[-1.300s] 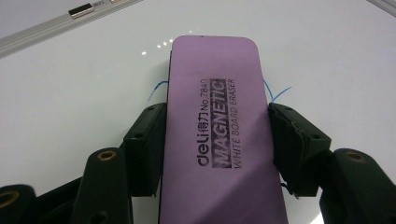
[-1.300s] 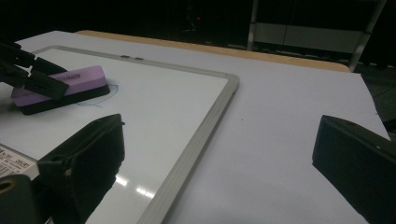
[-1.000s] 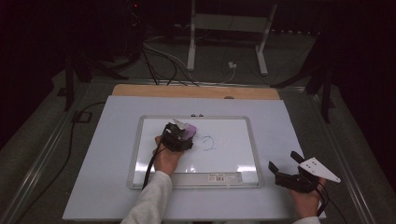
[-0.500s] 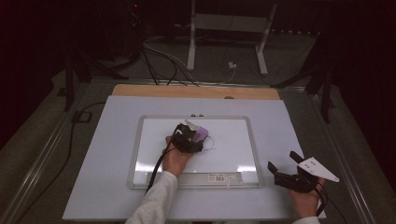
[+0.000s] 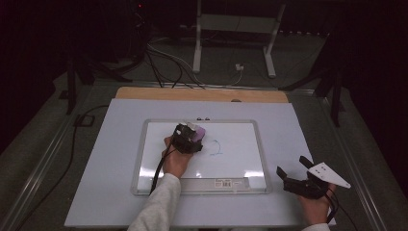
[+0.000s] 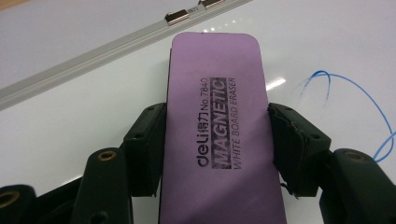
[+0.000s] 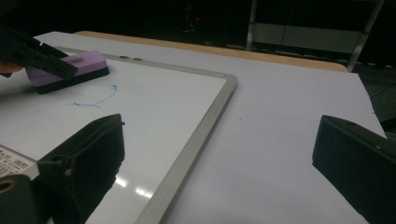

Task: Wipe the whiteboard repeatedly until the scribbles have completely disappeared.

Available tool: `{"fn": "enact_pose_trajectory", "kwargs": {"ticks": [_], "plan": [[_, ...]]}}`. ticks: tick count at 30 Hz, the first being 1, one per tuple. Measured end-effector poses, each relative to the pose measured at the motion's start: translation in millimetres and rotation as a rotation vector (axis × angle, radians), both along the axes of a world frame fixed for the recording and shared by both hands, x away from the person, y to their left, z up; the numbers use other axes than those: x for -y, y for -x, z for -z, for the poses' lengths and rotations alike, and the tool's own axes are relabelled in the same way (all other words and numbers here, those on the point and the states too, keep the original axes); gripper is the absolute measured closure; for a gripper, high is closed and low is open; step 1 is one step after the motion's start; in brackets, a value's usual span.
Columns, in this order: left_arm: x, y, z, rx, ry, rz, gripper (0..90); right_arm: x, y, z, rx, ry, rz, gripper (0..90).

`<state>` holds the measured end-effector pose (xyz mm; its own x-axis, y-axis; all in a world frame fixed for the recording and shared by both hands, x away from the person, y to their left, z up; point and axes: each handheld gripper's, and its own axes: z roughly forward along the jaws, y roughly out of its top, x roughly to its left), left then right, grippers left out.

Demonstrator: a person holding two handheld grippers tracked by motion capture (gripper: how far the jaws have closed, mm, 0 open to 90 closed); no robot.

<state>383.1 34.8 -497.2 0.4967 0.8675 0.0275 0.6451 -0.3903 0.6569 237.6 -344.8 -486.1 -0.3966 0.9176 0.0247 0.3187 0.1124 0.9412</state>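
Note:
A framed whiteboard (image 5: 240,163) lies flat in the middle of the table. My left gripper (image 5: 190,139) is shut on a purple magnetic whiteboard eraser (image 6: 215,130), which rests flat on the board's upper left part. Just right of the eraser is a thin blue pen arc (image 5: 216,149), also in the left gripper view (image 6: 369,107). My right gripper (image 5: 292,165) hovers open and holds nothing, off the board's lower right corner. Its view shows the eraser (image 7: 70,67), the blue arc (image 7: 100,98) and the board's frame (image 7: 196,135).
A white sheet (image 5: 106,159) covers the tabletop, with a wooden strip (image 5: 202,95) along its far edge. Two metal clips (image 5: 203,118) sit on the board's top frame and a barcode label (image 5: 230,182) on its bottom frame. Cables (image 5: 168,62) and stand legs (image 5: 197,43) lie beyond.
The left gripper swept the eraser right over the blue writing, then back left. Less blue ink shows than a second ago. The right gripper has barely moved.

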Motion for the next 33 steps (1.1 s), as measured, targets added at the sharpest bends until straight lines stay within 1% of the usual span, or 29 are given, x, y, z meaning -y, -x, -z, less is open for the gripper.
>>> {"fn": "enact_pose_trajectory", "kwargs": {"ticks": [2,4,6,8,11,13,15,18,20,22,23,24,26,27,31,33], "plan": [[6.9,5.0,-0.4,-0.004,0.002,0.036,42.1,-0.7,-0.3,0.1,-0.001,0.001,-0.002,2.1],[14.7,12.1,0.1,-0.015,0.024,0.088,42.1,-1.1,-0.2,0.1,-0.002,0.002,-0.003,2.1],[22.8,19.6,0.3,-0.015,0.03,0.139,42.1,-1.1,-0.1,0.1,-0.002,0.002,-0.003,2.1],[27.4,23.7,-0.1,-0.016,0.027,0.166,42.1,-0.8,-0.1,0.2,-0.003,0.001,-0.001,2.1],[27.3,23.4,0.1,-0.019,0.033,0.172,42.1,-0.8,0.3,0.0,-0.001,0.0,-0.002,2.1],[25.9,21.0,-0.1,0.006,0.004,0.143,42.1,-0.6,0.1,0.1,-0.001,0.0,-0.001,2.1],[23.2,16.8,0.0,0.016,-0.01,0.109,42.1,-0.2,0.1,0.1,-0.002,-0.002,0.001,2.1],[15.7,8.1,0.0,0.036,-0.041,0.039,42.1,0.7,0.8,-0.3,-0.002,-0.004,0.002,2.1],[11.4,3.0,-0.3,0.024,-0.037,0.012,42.1,1.3,0.7,-0.2,-0.001,-0.005,0.004,2.1],[11.7,0.5,-0.7,0.015,-0.034,0.004,42.1,1.4,0.4,0.0,-0.002,-0.005,0.004,2.1],[13.5,0.1,-1.1,0.017,-0.042,0.007,42.1,1.2,0.3,-0.1,-0.001,-0.005,0.003,2.1],[15.3,0.0,-1.1,0.017,-0.041,0.018,42.1,0.6,0.5,-0.2,-0.003,-0.006,0.003,2.1],[19.8,0.0,-0.8,0.006,-0.022,0.041,42.1,-0.2,0.0,0.0,0.0,0.0,-0.002,2.1],[23.2,1.0,-1.0,0.005,-0.022,0.052,42.1,-0.6,-0.1,0.1,-0.001,0.001,-0.002,2.1],[36.8,9.0,-1.6,0.005,-0.026,0.121,42.1,-0.4,-0.2,0.1,0.0,0.001,-0.002,2.1],[41.4,13.5,-1.6,-0.008,-0.01,0.152,42.1,0.2,0.1,0.0,-0.001,-0.001,-0.001,2.1]]}}
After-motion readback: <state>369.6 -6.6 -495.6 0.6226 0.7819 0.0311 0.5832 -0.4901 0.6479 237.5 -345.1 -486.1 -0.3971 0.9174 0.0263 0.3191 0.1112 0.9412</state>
